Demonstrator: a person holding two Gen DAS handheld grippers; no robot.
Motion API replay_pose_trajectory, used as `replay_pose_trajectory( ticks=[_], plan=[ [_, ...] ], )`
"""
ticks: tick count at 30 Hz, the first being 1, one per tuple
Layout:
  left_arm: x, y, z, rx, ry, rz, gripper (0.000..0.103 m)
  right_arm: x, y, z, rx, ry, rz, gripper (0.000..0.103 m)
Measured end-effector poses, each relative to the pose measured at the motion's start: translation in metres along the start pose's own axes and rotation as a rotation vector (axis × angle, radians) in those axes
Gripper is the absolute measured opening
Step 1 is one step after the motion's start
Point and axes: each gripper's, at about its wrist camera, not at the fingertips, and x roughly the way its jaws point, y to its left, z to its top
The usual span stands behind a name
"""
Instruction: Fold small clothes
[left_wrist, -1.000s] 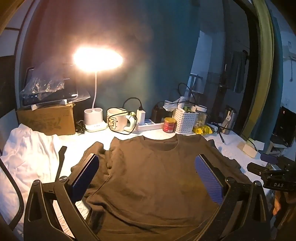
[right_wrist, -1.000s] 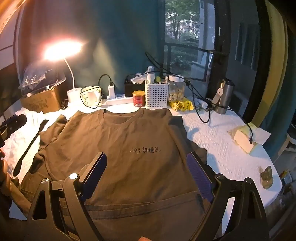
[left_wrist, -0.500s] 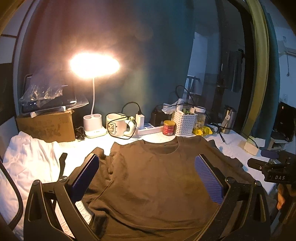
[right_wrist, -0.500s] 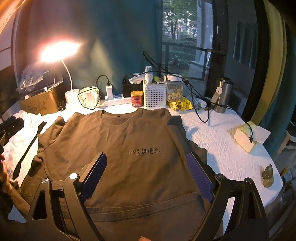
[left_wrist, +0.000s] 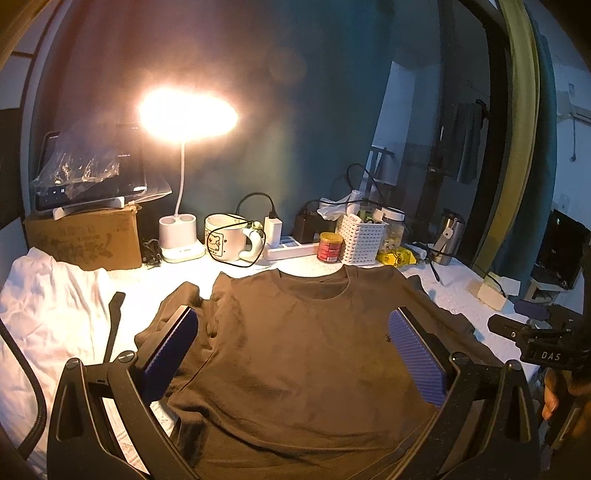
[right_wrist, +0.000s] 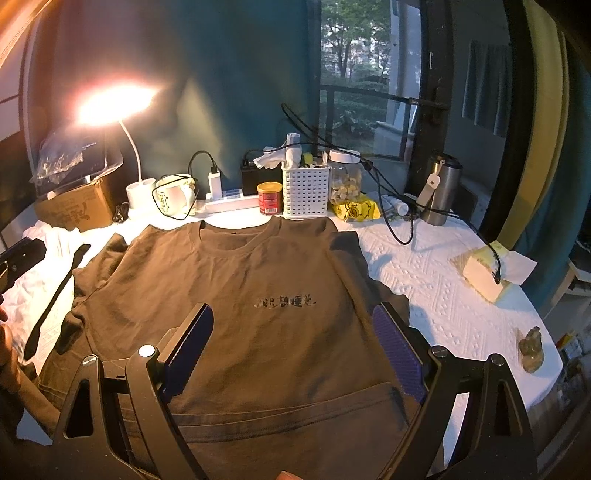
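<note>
A brown T-shirt (left_wrist: 295, 354) lies spread flat on the white tablecloth, collar toward the back. It also shows in the right wrist view (right_wrist: 236, 295), with dark printed characters on the chest. My left gripper (left_wrist: 293, 332) is open and empty, held above the shirt's left half. My right gripper (right_wrist: 293, 328) is open and empty above the shirt's lower front, near the hem. The shirt's left sleeve (left_wrist: 173, 306) is bunched. The right gripper's body (left_wrist: 535, 343) shows at the right edge of the left wrist view.
Along the back stand a lit desk lamp (left_wrist: 181, 236), a mug (left_wrist: 225, 240), a power strip (right_wrist: 232, 201), a red can (right_wrist: 269, 197), a white basket (right_wrist: 306, 190), a jar and a steel flask (right_wrist: 439, 192). White cloth (left_wrist: 48, 295) and a cardboard box (left_wrist: 85, 236) lie left. A tissue pack (right_wrist: 484, 273) lies right.
Both grippers have lifted and tilted slightly, so the shirt sits a little lower in both views. The shirt has not moved. Both grippers stay open.
</note>
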Motion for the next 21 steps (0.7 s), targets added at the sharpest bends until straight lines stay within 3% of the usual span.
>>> replay_pose_trajectory(
  ticks=[21],
  plan=[
    [-0.006,-0.013,0.005,0.031,-0.007,-0.006,0.102,-0.013,-0.003,-0.002,0.014,-0.025,-0.022,0.090]
  ],
)
